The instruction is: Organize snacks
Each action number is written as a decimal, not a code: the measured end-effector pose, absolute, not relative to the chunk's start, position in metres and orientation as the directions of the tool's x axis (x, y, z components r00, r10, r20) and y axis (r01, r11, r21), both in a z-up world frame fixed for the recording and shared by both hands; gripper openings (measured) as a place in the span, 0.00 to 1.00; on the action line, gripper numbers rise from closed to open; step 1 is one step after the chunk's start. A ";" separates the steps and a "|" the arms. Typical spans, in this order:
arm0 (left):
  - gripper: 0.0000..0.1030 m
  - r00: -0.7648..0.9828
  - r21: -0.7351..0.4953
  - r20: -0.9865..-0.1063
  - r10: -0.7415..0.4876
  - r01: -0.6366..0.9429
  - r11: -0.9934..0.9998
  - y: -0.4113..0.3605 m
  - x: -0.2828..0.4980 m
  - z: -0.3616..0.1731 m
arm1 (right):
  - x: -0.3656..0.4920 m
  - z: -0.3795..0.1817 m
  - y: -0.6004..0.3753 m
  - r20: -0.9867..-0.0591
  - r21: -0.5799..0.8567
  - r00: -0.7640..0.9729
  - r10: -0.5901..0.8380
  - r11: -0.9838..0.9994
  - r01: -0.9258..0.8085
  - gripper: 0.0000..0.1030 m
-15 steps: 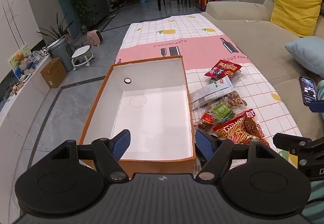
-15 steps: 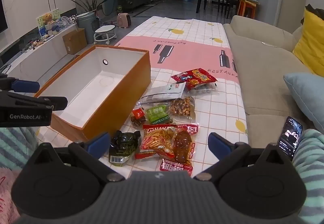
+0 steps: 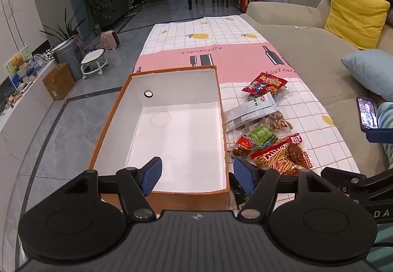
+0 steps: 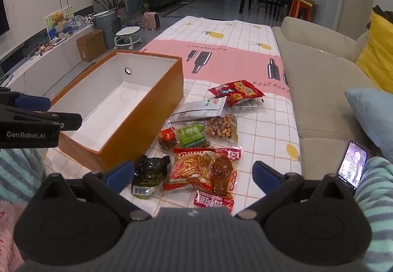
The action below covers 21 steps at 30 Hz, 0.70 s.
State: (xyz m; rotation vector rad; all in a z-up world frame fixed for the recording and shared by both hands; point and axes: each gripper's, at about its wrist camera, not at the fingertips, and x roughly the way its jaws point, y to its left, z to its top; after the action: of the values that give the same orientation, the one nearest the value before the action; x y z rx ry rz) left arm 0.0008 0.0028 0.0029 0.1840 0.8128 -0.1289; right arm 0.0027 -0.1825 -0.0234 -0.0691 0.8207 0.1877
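Observation:
An empty orange box (image 3: 157, 194) with a white inside stands on the checked tablecloth; it also shows in the right wrist view (image 4: 137, 122). Several snack packs lie to its right: a red pack of sticks (image 4: 194, 168), a dark green pack (image 4: 149, 171), a green pack (image 4: 191, 135), a nut pack (image 4: 221, 127), a grey pouch (image 4: 199, 109) and a red bag (image 4: 235, 91). My left gripper (image 3: 196, 171) is open and empty above the box's near end. My right gripper (image 4: 194, 173) is open and empty above the nearest packs.
A beige sofa (image 4: 319, 90) runs along the table's right side, with a blue cushion (image 4: 373, 114) and a lit phone (image 4: 352, 165). The floor drops off left of the box. The tablecloth (image 3: 221, 55) stretches on beyond the box.
The left gripper has shifted slightly to the left over the box. The right gripper has barely moved. Both stay open.

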 end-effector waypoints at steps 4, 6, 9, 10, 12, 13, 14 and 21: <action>0.74 0.674 0.095 -0.737 -0.055 0.184 0.978 0.004 0.000 0.004 | 0.004 -0.024 -0.179 -0.735 -0.004 0.665 0.134 0.979 -0.202 0.96; 0.71 0.672 0.093 -0.738 -0.056 0.184 0.978 0.004 0.000 0.005 | 0.003 -0.024 -0.178 -0.735 -0.008 0.665 0.133 0.979 -0.204 0.96; 0.69 0.672 0.083 -0.738 -0.067 0.188 0.979 0.004 0.001 0.003 | 0.003 -0.023 -0.177 -0.738 -0.009 0.661 0.134 0.978 -0.209 0.96; 0.68 0.672 0.080 -0.738 -0.068 0.187 0.979 0.004 0.001 0.003 | 0.003 -0.023 -0.177 -0.739 -0.010 0.660 0.134 0.978 -0.210 0.96; 0.66 0.672 0.078 -0.737 -0.069 0.187 0.979 0.004 0.002 0.003 | 0.003 -0.023 -0.177 -0.740 -0.012 0.659 0.133 0.977 -0.211 0.96; 0.66 0.672 0.081 -0.738 -0.067 0.187 0.979 0.004 0.002 0.003 | 0.003 -0.023 -0.177 -0.740 -0.013 0.659 0.133 0.977 -0.212 0.96; 0.66 0.672 0.082 -0.737 -0.066 0.186 0.979 0.004 0.002 0.003 | 0.003 -0.024 -0.176 -0.740 -0.013 0.660 0.133 0.977 -0.211 0.96; 0.66 0.672 0.082 -0.738 -0.067 0.187 0.979 0.006 0.001 0.003 | 0.002 -0.025 -0.176 -0.746 -0.013 0.653 0.132 0.977 -0.212 0.96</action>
State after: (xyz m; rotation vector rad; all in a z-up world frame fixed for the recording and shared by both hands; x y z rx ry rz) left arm 0.0013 0.0056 0.0033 0.1552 0.8225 -0.1437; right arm 0.0024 -0.1755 -0.0252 -0.1021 0.8372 0.1952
